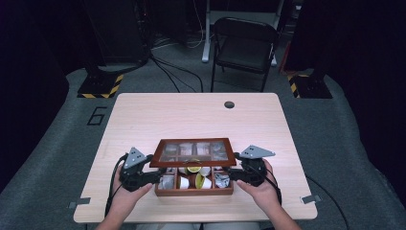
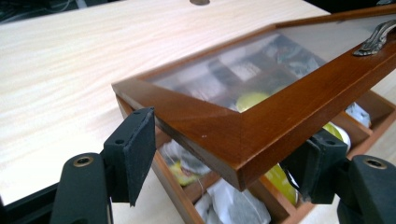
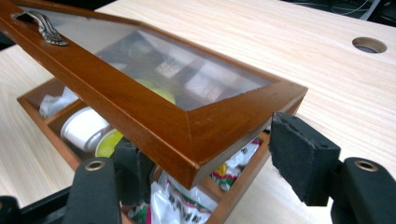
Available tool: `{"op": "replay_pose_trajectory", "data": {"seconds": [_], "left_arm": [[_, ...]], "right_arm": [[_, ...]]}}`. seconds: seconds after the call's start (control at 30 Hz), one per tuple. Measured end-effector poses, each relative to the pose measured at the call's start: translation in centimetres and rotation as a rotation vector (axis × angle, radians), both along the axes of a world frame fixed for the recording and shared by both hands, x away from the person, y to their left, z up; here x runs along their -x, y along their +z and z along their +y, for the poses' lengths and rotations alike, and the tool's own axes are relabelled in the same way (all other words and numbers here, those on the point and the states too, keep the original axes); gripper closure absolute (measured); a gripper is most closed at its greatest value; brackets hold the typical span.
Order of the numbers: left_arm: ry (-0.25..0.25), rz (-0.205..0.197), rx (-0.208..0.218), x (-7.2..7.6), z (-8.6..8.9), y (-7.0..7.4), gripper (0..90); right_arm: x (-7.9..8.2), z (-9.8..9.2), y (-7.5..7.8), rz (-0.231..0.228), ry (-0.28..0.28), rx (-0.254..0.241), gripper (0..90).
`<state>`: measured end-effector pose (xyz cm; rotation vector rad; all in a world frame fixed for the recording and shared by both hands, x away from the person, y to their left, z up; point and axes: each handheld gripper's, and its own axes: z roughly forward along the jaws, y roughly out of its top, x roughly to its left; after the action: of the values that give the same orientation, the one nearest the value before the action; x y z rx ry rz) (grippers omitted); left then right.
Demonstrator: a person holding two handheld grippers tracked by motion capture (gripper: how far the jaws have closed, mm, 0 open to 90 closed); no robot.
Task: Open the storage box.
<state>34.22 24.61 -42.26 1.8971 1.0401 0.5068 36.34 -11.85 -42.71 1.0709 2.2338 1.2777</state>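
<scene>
A: Start at the left gripper point(image 2: 224, 154). What are its jaws doing?

B: They stand apart, one on each side of the near left corner of the glass-topped lid point(image 2: 261, 121). The left pad is clear of the wood, with a gap showing. The other jaw sits under the lid's front edge, and I cannot tell whether it touches. I'd call it released, not clenched.

A: And the right gripper point(image 3: 210, 158)?

B: Much the same at the lid's right corner. The outer pad is well off the wood; the inner jaw is tucked beneath the frame. It grips nothing.

A: Where is the lid itself?

B: Raised at the front and tilted over the wooden box point(image 1: 194, 190), with its metal handle point(image 2: 376, 39) on the front rail. From above, the lid point(image 1: 193, 152) leans back over the box's rear half.

A: What's inside?

B: Compartments with wrapped tea bags point(image 3: 180, 203), a white cup point(image 3: 84, 128) and yellow-green pods point(image 2: 278, 179).

A: And the surroundings?

B: The box sits near the front edge of the pale worktop point(image 1: 191, 115), a hand at either end. A cable hole point(image 1: 229, 104) lies toward the far side, and a black folding chair point(image 1: 244, 45) stands beyond it.
</scene>
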Motion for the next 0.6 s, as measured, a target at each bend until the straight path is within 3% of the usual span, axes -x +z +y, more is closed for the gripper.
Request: {"op": "replay_pose_trajectory", "data": {"seconds": [0.17,0.37,0.6], "left_arm": [[0.013,-0.008,0.034,-0.9,0.0,0.9,30.5],[0.023,-0.03,0.024,-2.6,-0.3,1.9,30.1],[0.036,-0.016,0.058,-4.3,-0.2,2.8,29.0]], "right_arm": [[-1.1,0.3,0.9,0.003,-0.016,-0.024,33.5],[-2.5,0.4,2.0,0.007,-0.038,-0.06,34.2],[-4.3,0.5,2.9,0.022,-0.045,-0.076,34.1]]}}
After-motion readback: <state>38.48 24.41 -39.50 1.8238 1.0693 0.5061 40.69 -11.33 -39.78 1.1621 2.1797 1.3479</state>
